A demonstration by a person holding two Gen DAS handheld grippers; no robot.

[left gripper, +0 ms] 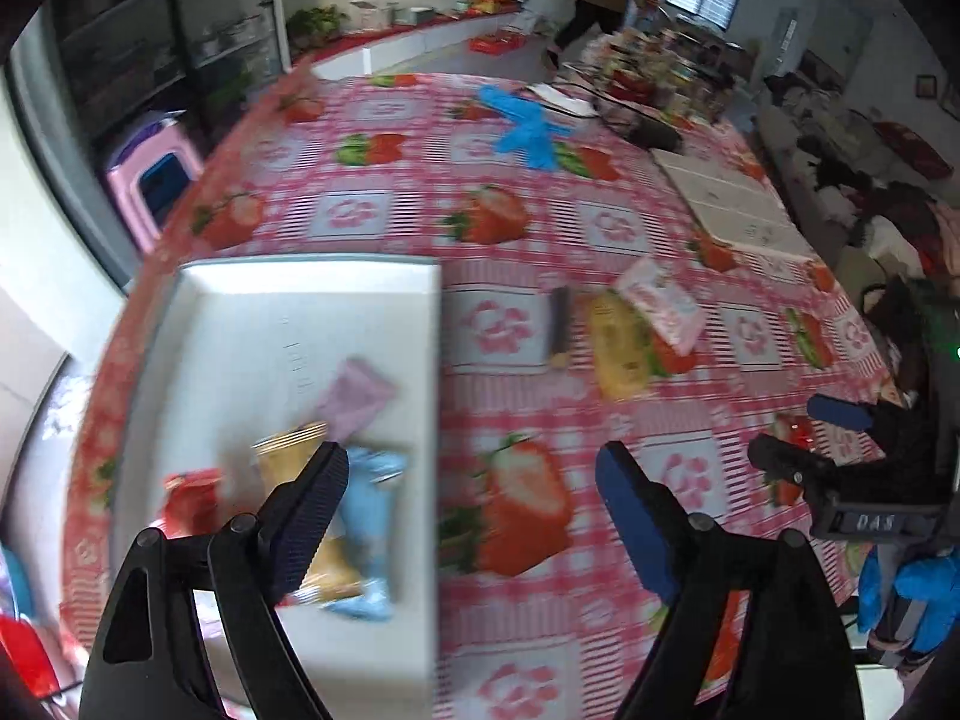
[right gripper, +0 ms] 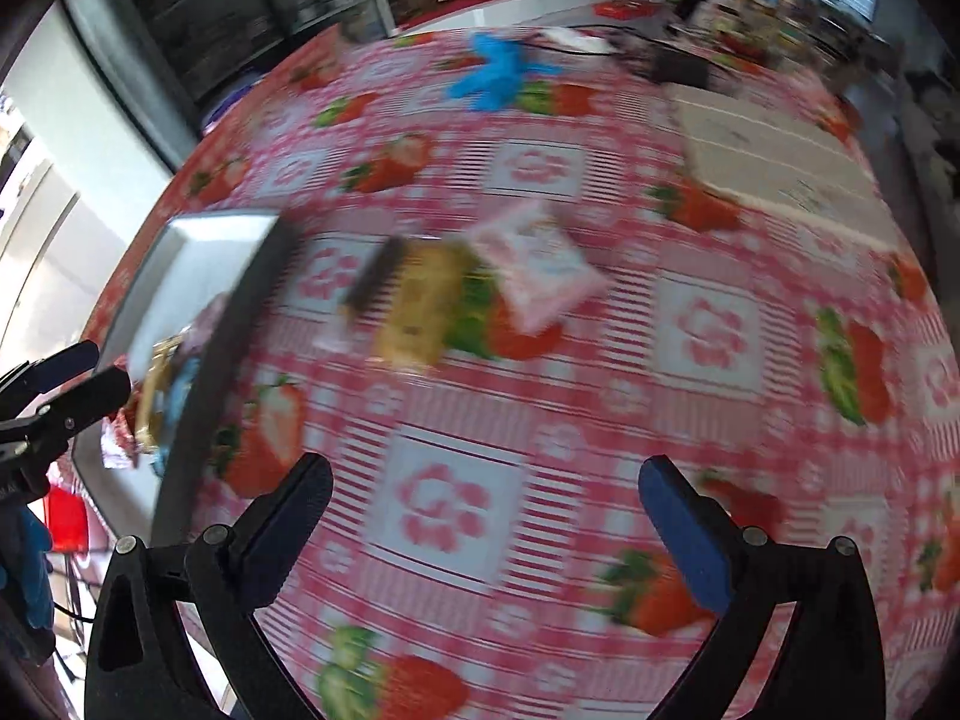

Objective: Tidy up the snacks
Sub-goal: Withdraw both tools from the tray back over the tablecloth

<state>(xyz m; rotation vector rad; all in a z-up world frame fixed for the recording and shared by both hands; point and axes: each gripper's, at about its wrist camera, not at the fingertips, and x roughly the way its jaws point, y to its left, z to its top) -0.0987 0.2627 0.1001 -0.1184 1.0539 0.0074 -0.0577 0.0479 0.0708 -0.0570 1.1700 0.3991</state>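
Both grippers, left gripper (left gripper: 474, 474) and right gripper (right gripper: 486, 492), hang with jaws spread, empty. Ahead of our right jaws, three snacks wait: dark bar (right gripper: 375, 279), yellow packet (right gripper: 420, 306), pink packet (right gripper: 534, 264). We'd centre one, then pinch, tray (left gripper: 312, 276) beside.

Motion blur smears both views; print on the pink packet (right gripper: 537, 261) and yellow packet (right gripper: 420, 306) is unreadable. The white tray (left gripper: 312, 288) runs behind the left gripper's finger (left gripper: 309, 516), which hides part of the blue packet (left gripper: 369, 516). Far clutter (left gripper: 660, 69) too small to identify.
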